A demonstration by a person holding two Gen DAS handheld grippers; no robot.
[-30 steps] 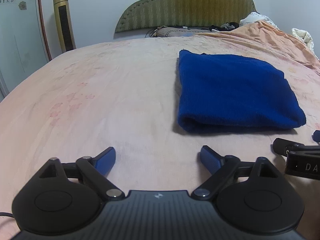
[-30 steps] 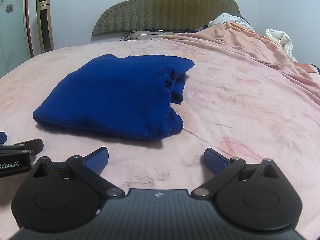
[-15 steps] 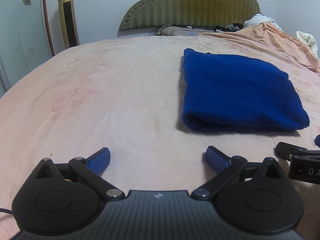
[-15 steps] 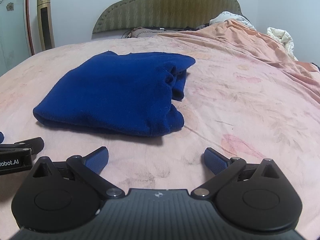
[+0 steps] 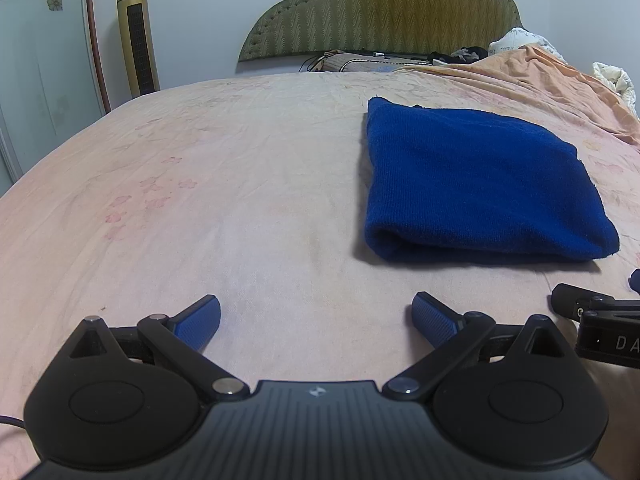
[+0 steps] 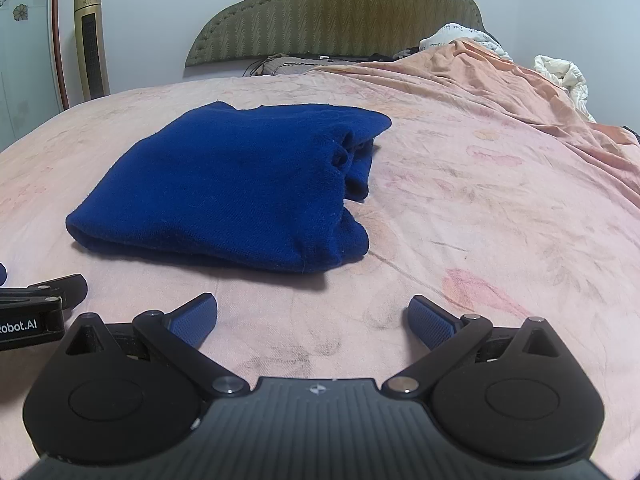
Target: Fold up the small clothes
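A dark blue knitted garment (image 5: 476, 184) lies folded into a thick rectangle on the pink bedsheet (image 5: 240, 184). In the right wrist view the garment (image 6: 240, 188) sits ahead and left, with bunched layers at its right edge. My left gripper (image 5: 316, 316) is open and empty, low over the sheet, short of the garment and to its left. My right gripper (image 6: 312, 316) is open and empty, just short of the garment's near right corner. Each gripper's edge shows in the other's view: the right one (image 5: 592, 320) and the left one (image 6: 36, 304).
A padded olive headboard (image 5: 384, 12) stands at the far end. A rumpled orange blanket (image 6: 520, 100) and white bedding (image 6: 560, 76) lie along the right side. A gold tower fan (image 5: 136, 36) stands by the left wall. Cables and a pillow lie near the headboard.
Both grippers have drawn back slightly and the left view has shifted a little; the garment lies unmoved. Both stay open.
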